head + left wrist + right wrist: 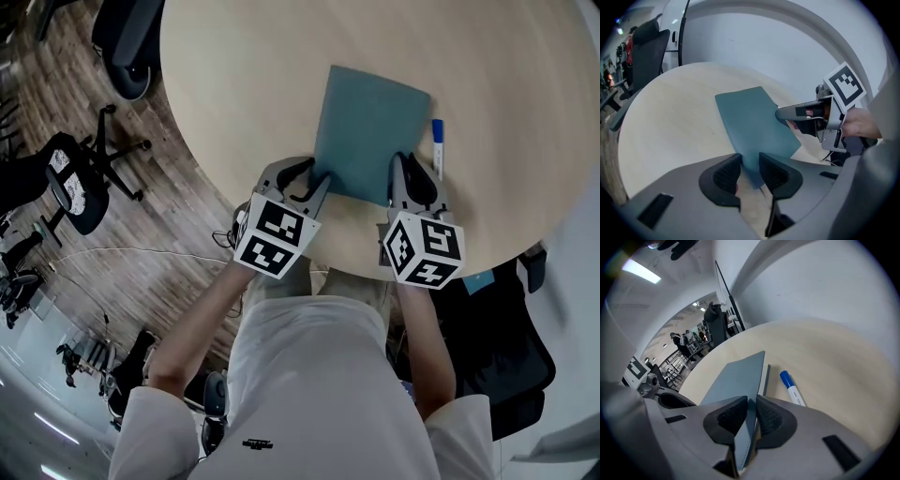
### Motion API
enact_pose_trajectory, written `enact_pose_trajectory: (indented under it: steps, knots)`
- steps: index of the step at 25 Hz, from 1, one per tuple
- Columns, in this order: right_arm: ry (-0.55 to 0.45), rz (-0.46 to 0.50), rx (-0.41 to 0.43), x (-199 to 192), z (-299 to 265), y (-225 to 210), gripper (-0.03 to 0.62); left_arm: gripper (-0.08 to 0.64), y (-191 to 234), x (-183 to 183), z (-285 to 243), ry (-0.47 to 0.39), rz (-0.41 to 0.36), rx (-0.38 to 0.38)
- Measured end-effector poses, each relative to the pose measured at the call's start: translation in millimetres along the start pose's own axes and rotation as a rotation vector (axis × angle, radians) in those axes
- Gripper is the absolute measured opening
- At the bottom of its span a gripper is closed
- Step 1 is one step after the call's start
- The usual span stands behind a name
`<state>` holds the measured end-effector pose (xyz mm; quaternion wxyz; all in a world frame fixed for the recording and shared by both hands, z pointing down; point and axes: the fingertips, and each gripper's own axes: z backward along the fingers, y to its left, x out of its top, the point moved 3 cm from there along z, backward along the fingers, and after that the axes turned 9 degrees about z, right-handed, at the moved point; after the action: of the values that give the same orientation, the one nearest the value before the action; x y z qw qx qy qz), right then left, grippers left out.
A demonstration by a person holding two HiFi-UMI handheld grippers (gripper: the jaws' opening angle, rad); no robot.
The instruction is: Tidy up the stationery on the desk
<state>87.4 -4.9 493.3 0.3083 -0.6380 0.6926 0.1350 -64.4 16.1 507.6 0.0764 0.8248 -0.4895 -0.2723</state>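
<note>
A teal notebook (368, 129) lies on the round beige table (234, 84), its near edge toward me. My left gripper (315, 184) is shut on the notebook's near left corner (750, 122), with the cover filling the gap between the pads. My right gripper (412, 180) is shut on the near right corner. In the right gripper view the cover (733, 380) looks raised a little off the pages under it. A white marker with a blue cap (438, 148) lies on the table just right of the notebook (791, 387).
The table's near edge (347, 267) curves right under both grippers. Office chairs (80, 183) stand on the wood floor to the left. A dark chair (511, 352) sits by my right side. Another black chair (647, 51) stands at the far side.
</note>
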Motion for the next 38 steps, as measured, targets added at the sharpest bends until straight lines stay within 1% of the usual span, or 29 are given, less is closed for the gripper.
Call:
enact_pose_trajectory:
  steps: [4,11,16,20,22,26,30,31,34,38]
  knots:
    - [0.003,0.033,0.012,3.4,-4.0,-2.7,0.080,0.123,-2.2,1.5,0.8,-0.008,0.003,0.007]
    - [0.009,0.091,0.026,7.1,-9.3,-8.9,0.080,0.114,-11.5,-2.2,-2.8,-0.017,0.058,0.019]
    - [0.014,0.078,0.025,7.6,-9.7,-9.6,0.080,0.115,-11.1,-2.2,-3.8,-0.027,0.106,0.007]
    - [-0.006,0.047,0.002,8.6,-7.1,-9.4,0.084,0.130,-13.1,0.8,0.8,-0.042,0.120,0.005]
    - [-0.021,0.039,0.000,10.5,-5.1,-8.9,0.106,0.158,-17.2,6.7,5.4,-0.065,0.117,0.008]
    - [-0.051,0.070,-0.020,17.0,7.7,-11.5,0.110,0.158,-28.4,20.2,15.2,-0.106,0.088,0.029]
    - [-0.056,0.084,-0.057,20.3,23.3,-23.7,0.110,0.157,-39.9,26.8,17.8,-0.111,0.068,0.015]
    - [-0.053,0.081,-0.067,19.7,26.0,-28.7,0.110,0.149,-42.1,27.5,17.0,-0.110,0.064,0.012]
    - [-0.035,0.083,-0.093,15.4,30.4,-44.1,0.110,0.069,-46.4,29.5,14.1,-0.112,0.059,0.019]
    - [-0.006,0.114,-0.111,8.0,29.8,-58.9,0.110,0.056,-53.3,29.7,5.2,-0.094,0.056,-0.001]
